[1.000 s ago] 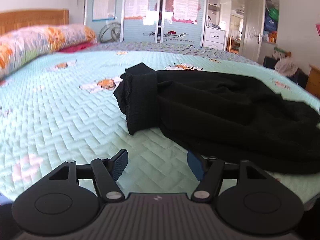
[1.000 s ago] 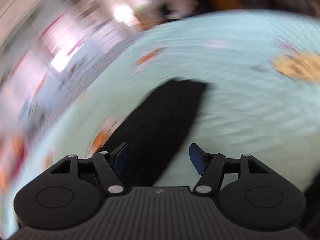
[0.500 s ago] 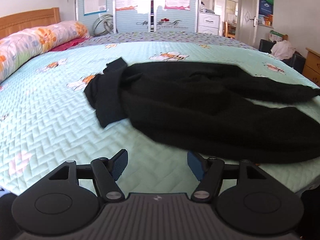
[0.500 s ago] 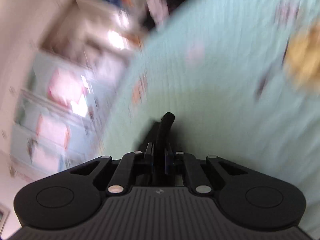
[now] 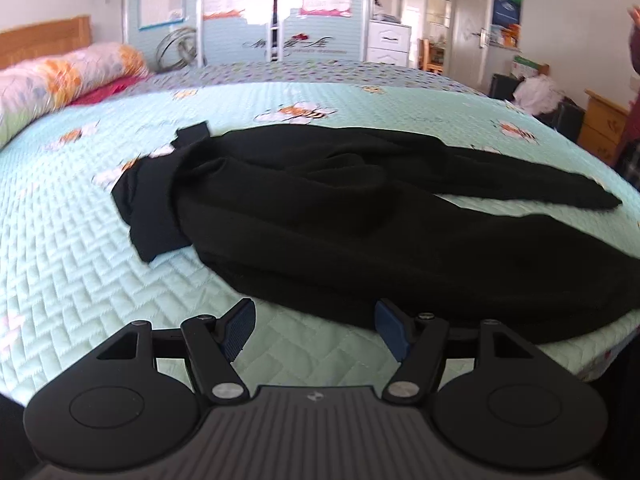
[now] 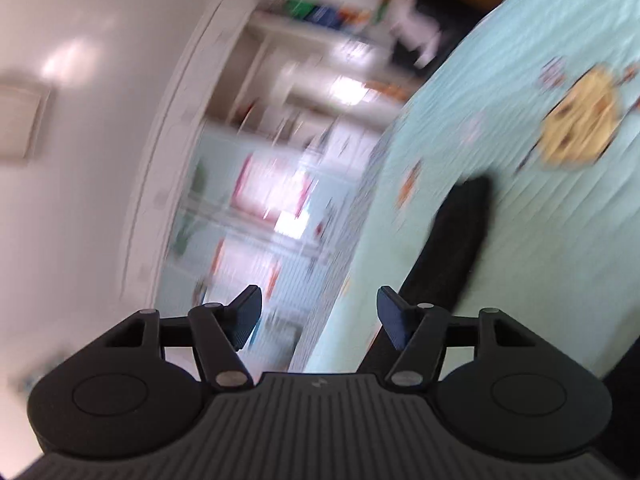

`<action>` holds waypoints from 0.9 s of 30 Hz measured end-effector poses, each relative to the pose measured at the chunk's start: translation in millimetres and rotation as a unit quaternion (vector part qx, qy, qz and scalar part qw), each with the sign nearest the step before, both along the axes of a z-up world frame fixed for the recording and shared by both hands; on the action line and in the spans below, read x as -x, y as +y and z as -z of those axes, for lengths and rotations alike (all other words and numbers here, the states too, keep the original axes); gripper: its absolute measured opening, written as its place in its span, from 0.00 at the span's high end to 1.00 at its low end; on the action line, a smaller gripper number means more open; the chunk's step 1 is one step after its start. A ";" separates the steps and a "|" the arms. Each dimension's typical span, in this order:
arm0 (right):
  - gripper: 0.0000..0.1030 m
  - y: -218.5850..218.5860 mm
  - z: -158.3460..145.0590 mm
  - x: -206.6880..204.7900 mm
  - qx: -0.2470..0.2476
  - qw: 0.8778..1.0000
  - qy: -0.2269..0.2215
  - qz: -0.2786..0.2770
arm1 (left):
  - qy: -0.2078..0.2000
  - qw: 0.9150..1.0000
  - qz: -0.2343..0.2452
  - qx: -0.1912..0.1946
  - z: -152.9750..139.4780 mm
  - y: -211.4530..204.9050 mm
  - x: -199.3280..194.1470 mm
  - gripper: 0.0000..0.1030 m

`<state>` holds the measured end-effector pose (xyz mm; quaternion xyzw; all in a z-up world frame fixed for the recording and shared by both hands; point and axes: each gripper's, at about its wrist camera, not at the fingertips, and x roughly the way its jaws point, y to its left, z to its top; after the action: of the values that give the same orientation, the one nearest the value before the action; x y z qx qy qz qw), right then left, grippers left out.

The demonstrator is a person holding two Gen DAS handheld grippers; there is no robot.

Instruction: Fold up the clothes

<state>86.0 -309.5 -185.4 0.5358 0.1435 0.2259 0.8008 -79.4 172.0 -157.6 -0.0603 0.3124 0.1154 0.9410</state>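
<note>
A black long-sleeved garment lies rumpled on the mint-green quilted bed, one sleeve stretched out to the right and a folded part at its left end. My left gripper hovers open just in front of the garment's near edge, nothing between its fingers. The right wrist view is tilted and blurred. There my right gripper is open and empty, and a black sleeve lies on the bed beyond its right finger.
A floral pillow and wooden headboard sit at the far left. Wardrobe doors stand behind the bed, a doorway and wooden cabinet at the right. A person's sleeve shows at the right edge.
My right gripper was shut on the black sleeve half a second ago and has opened, letting it drop to the bed. The left gripper's view has drifted a little to the left.
</note>
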 end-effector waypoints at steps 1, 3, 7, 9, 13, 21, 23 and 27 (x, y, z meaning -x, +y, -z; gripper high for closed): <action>0.37 14.9 -2.5 5.3 0.008 1.000 0.004 -0.028 | -0.001 1.000 -0.006 0.006 0.0 2.0 0.4 0.33; 0.37 49.3 -3.7 19.0 0.021 0.996 0.016 -0.087 | -0.012 1.000 -0.012 0.011 -3.5 4.1 5.5 0.33; 0.37 118.1 -6.0 46.4 0.047 0.977 0.042 -0.203 | -0.034 0.999 -0.025 0.028 -6.4 9.5 20.2 0.32; 0.37 146.3 -8.5 61.0 0.068 0.965 0.054 -0.246 | -0.041 0.998 -0.037 0.043 -6.7 16.4 25.2 0.31; 0.37 145.4 -18.8 89.0 0.142 0.962 0.091 -0.217 | -0.057 0.994 -0.064 0.068 -5.6 32.0 34.4 0.31; 0.37 53.6 -23.9 129.5 0.176 0.971 0.148 -0.059 | -0.064 0.986 -0.117 0.100 1.0 55.7 46.1 0.31; 0.34 43.1 -19.1 138.8 0.177 0.971 0.158 -0.031 | -0.066 0.984 -0.121 0.109 0.8 57.6 46.9 0.31; 0.29 42.9 -5.8 128.5 0.177 0.963 0.203 0.012 | -0.066 0.986 -0.111 0.105 0.3 54.8 50.0 0.31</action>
<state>-42.5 -266.6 -179.6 0.4214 0.3347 0.0740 0.8396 -129.4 226.8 -157.9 -0.2007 0.2510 0.1818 0.9293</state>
